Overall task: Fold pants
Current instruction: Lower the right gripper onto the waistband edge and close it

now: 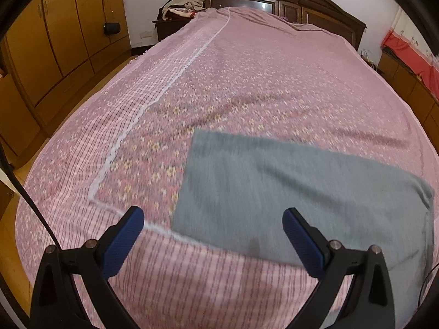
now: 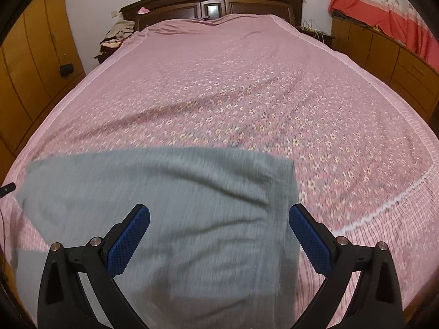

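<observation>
The grey pants (image 1: 288, 192) lie folded flat as a rectangle near the foot of the pink floral bedspread (image 1: 247, 82). They also show in the right wrist view (image 2: 170, 205), with a seam along their right edge. My left gripper (image 1: 214, 216) is open and empty, above the pants' near left edge. My right gripper (image 2: 219, 213) is open and empty, above the pants' right half. Both views are blurred by motion.
A dark wooden headboard (image 2: 214, 2) stands at the far end. Wooden wardrobes (image 1: 55, 41) line the left side. A nightstand heaped with clothes (image 1: 181, 8) is at the far left. Low cabinets (image 2: 397, 54) under a red curtain (image 2: 384, 13) run along the right.
</observation>
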A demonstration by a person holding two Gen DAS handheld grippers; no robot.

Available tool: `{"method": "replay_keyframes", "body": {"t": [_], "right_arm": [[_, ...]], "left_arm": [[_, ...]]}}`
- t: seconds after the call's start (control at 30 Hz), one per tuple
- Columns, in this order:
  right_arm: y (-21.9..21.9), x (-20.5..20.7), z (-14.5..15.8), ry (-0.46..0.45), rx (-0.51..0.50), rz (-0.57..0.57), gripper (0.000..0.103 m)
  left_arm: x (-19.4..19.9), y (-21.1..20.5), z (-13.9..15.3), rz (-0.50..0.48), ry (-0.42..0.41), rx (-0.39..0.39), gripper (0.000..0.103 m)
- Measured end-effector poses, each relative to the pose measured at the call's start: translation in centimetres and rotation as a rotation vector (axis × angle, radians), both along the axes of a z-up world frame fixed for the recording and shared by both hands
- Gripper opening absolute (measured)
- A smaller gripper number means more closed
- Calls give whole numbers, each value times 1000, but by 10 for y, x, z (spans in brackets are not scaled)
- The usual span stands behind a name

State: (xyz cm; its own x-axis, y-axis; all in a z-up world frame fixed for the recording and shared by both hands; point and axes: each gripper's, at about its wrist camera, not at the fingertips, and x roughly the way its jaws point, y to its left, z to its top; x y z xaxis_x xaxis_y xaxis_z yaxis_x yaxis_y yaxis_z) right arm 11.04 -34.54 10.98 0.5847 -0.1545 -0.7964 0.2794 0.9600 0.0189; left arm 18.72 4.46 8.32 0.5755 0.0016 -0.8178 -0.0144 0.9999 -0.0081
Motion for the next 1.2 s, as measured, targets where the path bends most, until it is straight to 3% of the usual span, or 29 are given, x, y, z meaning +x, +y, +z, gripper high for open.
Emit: {"method": "replay_keyframes", "body": {"t": [0.33, 0.6, 0.77, 0.9, 1.13, 1.2], "right_arm": [[-17, 49, -19, 55, -36, 1, 103], [-20, 77, -40, 103, -58, 43, 103], [-21, 91, -66, 158, -62, 85, 103], [-28, 93, -80, 142, -13, 82, 103], [-29, 99, -86, 154, -13, 91, 103], [-27, 100, -86, 148, -19, 90, 102]], "left_arm": [[62, 9, -13, -6, 14, -1, 103], [98, 1, -44, -40, 68, -3, 102], [109, -4, -61, -70, 88, 11, 96], [110, -4, -69, -79, 73, 6, 96], [110, -6, -76, -95, 43, 1, 96], [107, -8, -75, -97, 26, 7, 91]]}}
